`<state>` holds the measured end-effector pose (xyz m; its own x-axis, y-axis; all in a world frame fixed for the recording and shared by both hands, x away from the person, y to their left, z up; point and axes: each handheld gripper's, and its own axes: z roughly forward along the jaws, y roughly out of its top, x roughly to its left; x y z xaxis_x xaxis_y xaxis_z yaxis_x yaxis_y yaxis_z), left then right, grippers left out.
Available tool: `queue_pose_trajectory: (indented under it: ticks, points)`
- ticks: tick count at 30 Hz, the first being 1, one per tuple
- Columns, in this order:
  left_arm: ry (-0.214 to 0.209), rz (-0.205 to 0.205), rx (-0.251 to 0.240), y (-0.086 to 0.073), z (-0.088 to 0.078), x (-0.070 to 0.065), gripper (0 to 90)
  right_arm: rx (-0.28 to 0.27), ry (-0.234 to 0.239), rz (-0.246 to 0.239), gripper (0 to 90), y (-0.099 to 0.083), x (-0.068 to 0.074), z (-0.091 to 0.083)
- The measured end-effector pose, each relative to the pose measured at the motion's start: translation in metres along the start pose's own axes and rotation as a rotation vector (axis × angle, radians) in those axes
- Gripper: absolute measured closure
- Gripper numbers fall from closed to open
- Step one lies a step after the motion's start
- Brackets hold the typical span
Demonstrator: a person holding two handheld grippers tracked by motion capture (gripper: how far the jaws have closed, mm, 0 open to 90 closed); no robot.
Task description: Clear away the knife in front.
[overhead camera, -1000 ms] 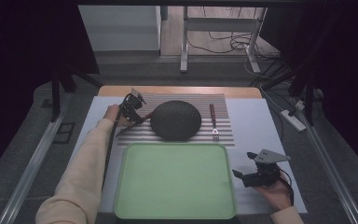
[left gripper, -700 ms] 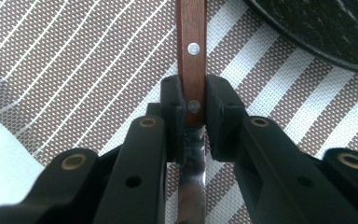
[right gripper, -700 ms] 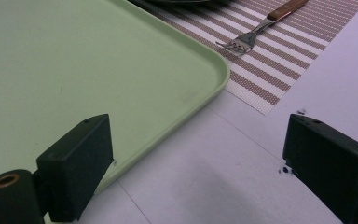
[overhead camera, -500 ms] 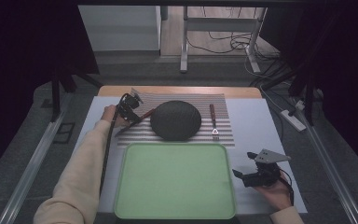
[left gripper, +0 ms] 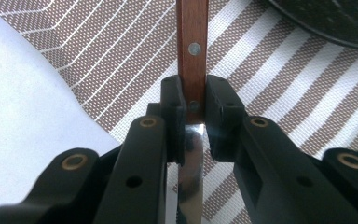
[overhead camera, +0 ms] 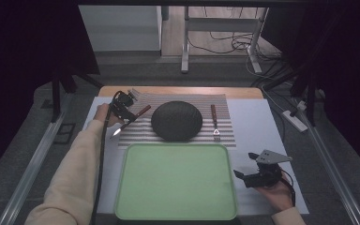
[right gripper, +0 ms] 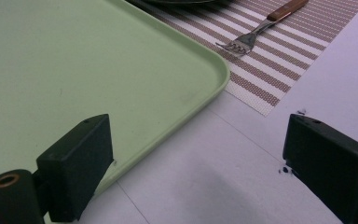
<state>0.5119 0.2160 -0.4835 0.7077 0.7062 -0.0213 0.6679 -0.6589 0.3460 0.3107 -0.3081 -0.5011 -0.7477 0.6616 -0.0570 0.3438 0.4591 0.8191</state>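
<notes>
At ten o'clock on the striped placemat (overhead camera: pixel 225 133), our left gripper (overhead camera: pixel 122 108) clamps the knife (left gripper: pixel 192 70) where handle meets blade, likely for balance. Our right gripper (overhead camera: pixel 253 174) waits wide apart at four o'clock beside the green tray (overhead camera: pixel 136 206).

The desk (overhead camera: pixel 258 119) is covered with a pale sheet, and a wooden edge shows at its upper side. On it, in the upper centre of the frame, lies a striped placemat (overhead camera: pixel 225 136). A light green tray (overhead camera: pixel 176 183) lies below it, in the lower centre.
</notes>
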Motion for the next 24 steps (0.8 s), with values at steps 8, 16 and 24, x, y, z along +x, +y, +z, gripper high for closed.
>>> queue_pose_trajectory:
  ticks: [8,16,24]
  points:
    - [-0.019,0.013,0.001,-0.003,-0.005,-0.006,77.9,0.000,0.001,0.001,8.3,0.000,0.000,0.000]
    - [-0.042,0.066,-0.022,-0.010,-0.026,-0.035,77.8,-0.001,0.007,0.003,8.3,0.000,-0.001,0.001]
    - [-0.055,0.118,-0.030,-0.019,-0.037,-0.076,77.8,-0.010,0.021,-0.002,8.3,0.004,-0.001,0.005]
